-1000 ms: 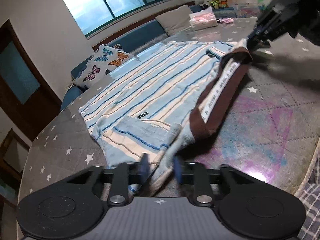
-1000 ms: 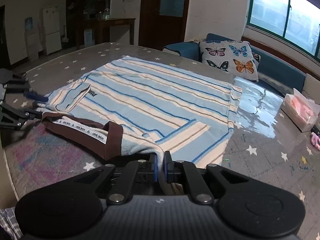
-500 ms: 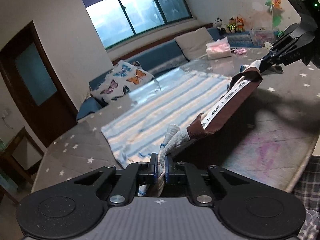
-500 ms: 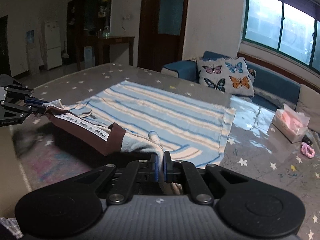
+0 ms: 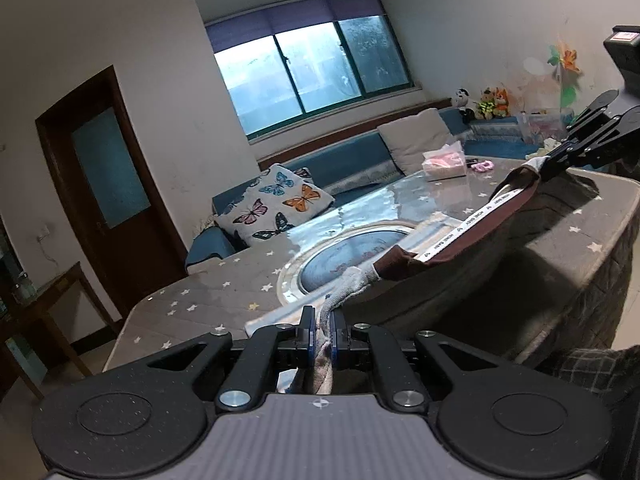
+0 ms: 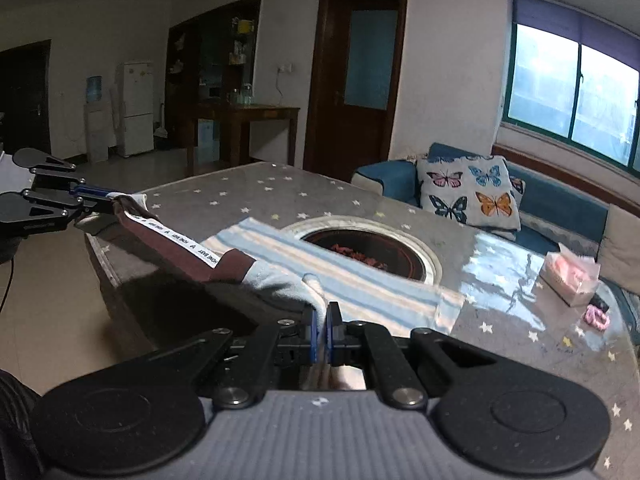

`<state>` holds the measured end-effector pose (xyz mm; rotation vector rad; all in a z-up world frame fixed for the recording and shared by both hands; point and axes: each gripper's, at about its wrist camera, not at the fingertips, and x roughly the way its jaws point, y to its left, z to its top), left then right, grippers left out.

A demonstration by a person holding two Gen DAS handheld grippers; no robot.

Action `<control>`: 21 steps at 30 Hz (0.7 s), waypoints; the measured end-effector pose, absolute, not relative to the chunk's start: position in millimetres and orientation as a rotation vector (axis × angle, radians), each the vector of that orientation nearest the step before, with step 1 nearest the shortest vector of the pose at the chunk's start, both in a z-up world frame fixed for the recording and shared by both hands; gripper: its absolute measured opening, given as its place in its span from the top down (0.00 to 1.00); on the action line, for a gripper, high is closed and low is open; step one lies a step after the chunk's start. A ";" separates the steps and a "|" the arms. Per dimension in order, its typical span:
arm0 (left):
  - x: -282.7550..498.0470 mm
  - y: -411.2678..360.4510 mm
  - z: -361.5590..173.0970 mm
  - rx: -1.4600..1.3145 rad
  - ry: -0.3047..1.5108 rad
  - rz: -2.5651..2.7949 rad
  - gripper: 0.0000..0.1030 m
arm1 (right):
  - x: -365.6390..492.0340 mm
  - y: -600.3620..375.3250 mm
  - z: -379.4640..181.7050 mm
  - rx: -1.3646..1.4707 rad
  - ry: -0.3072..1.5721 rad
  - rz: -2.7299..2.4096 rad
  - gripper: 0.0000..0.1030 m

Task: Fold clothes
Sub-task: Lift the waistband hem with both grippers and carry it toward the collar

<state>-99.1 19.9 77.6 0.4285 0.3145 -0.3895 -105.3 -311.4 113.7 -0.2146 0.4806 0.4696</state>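
Above table (image 6: 256, 184): both tools clamp striped garment's (image 6: 360, 280) brown collar (image 5: 492, 228).

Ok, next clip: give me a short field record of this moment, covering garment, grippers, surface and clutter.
garment: striped garment, brown waistband stretched in the air between both grippers
left gripper: shut on garment edge
right gripper: shut on garment edge
surface: star-patterned table, round inset partly covered by the garment
clutter: tissue box, pink hair tie

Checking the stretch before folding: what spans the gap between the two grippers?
The garment's brown waistband with its white lettered strip, stretched from left gripper to right gripper; right wrist view.
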 end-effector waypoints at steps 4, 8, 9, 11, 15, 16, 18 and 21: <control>-75.1 19.2 78.7 0.413 0.327 -0.370 0.93 | -88.5 -306.6 119.3 -0.230 0.472 0.469 0.96; -35.4 19.9 79.7 0.383 0.354 -0.367 0.93 | -53.1 -305.1 119.4 -0.225 0.482 0.462 0.96; -24.2 20.0 79.9 0.377 0.362 -0.364 0.93 | -43.7 -305.3 118.6 -0.222 0.487 0.462 0.97; 0.5 19.4 79.7 0.372 0.387 -0.364 0.93 | -23.8 -304.9 117.4 -0.222 0.495 0.457 0.97; 48.0 17.1 74.2 0.383 0.432 -0.364 0.93 | 25.7 -305.5 113.4 -0.214 0.537 0.447 0.97; 59.5 16.1 72.3 0.386 0.446 -0.363 0.93 | 38.6 -305.5 111.6 -0.213 0.549 0.444 0.97; 85.2 15.6 68.5 0.379 0.483 -0.371 0.93 | 62.4 -304.0 106.6 -0.218 0.572 0.441 0.97; 118.2 14.0 58.4 0.378 0.528 -0.368 0.93 | 96.7 -302.3 95.2 -0.219 0.610 0.428 0.97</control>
